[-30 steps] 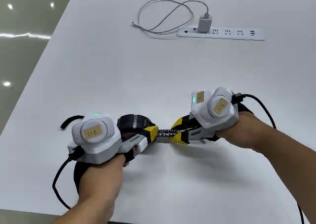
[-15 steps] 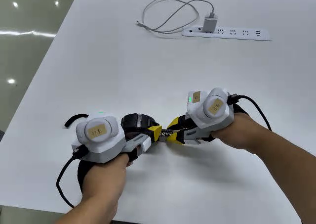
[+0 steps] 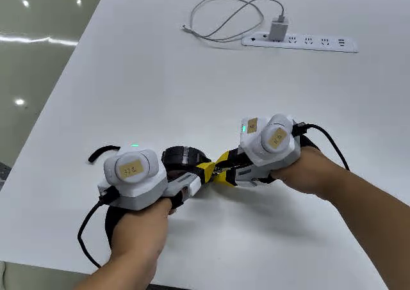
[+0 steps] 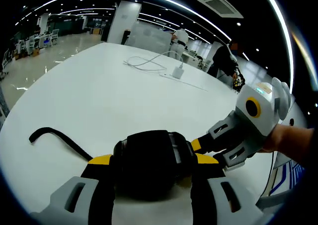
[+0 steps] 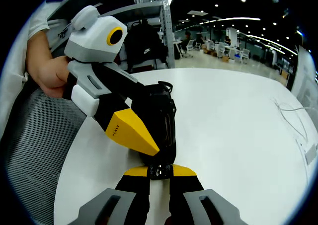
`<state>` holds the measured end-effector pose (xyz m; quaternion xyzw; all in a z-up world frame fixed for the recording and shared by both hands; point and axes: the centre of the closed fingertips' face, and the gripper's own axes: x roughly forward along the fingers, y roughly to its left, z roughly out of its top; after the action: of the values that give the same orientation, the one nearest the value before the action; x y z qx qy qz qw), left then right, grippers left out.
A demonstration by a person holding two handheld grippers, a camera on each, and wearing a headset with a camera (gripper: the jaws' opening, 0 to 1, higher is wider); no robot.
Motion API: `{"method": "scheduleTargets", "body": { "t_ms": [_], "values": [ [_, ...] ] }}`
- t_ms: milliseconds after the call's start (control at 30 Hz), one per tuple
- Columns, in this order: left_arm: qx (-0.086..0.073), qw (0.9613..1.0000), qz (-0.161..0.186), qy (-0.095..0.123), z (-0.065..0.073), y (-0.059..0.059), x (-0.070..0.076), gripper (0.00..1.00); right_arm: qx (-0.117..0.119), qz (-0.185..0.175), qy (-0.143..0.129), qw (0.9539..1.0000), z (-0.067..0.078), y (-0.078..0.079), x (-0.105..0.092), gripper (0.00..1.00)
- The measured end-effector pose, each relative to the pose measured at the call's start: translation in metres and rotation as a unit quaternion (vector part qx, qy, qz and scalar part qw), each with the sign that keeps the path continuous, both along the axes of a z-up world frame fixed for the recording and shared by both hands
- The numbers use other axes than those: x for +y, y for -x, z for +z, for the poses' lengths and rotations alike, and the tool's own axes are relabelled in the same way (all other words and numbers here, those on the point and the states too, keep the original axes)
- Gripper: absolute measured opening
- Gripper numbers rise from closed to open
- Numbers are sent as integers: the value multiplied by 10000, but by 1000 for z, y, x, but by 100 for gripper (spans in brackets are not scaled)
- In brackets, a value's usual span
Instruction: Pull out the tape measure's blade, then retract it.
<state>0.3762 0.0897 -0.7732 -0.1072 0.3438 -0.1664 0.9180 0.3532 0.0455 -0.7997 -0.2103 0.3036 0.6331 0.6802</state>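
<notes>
My left gripper's (image 4: 154, 161) yellow pads (image 4: 102, 159) are clamped on either side of the black tape measure (image 4: 149, 155), so its round case sits squarely between the jaws. The right gripper's (image 5: 160, 172) pads (image 5: 185, 171) are pressed nearly together, pinching the small dark end of the blade (image 5: 160, 170). That end sits just in front of the case mouth, and very little blade shows between case and pads. From the headset, the two pairs of yellow tips meet almost nose to nose, with the left gripper pointing right and the right gripper pointing left and slightly down. I cannot tell whether the case rests on the table (image 3: 160, 79) or hangs just above it.

A bare hand wraps each gripper body from behind. A black cord trails from the right gripper over the wrist, and another loops down from the left one toward the near edge. The tape measure is close to the table's near edge, toward the near left corner. A short black strap (image 3: 102, 152) curls on the white surface just to its left, nearer the left edge.

Well apart from all this, toward the far side, lies a white power strip (image 3: 298, 41). A white charger (image 3: 277, 29) is plugged into its left end. A thin white cable (image 3: 224, 18) loops away from the charger to the left.
</notes>
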Motion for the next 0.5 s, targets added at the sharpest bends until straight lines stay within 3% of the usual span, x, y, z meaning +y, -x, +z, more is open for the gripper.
{"method": "scheduleTargets", "body": {
  "t_ms": [500],
  "values": [
    [-7,10000,5,-53,-1,0,-1,59,-54,-29,80,9999,-3,0,-1,12]
  ]
}}
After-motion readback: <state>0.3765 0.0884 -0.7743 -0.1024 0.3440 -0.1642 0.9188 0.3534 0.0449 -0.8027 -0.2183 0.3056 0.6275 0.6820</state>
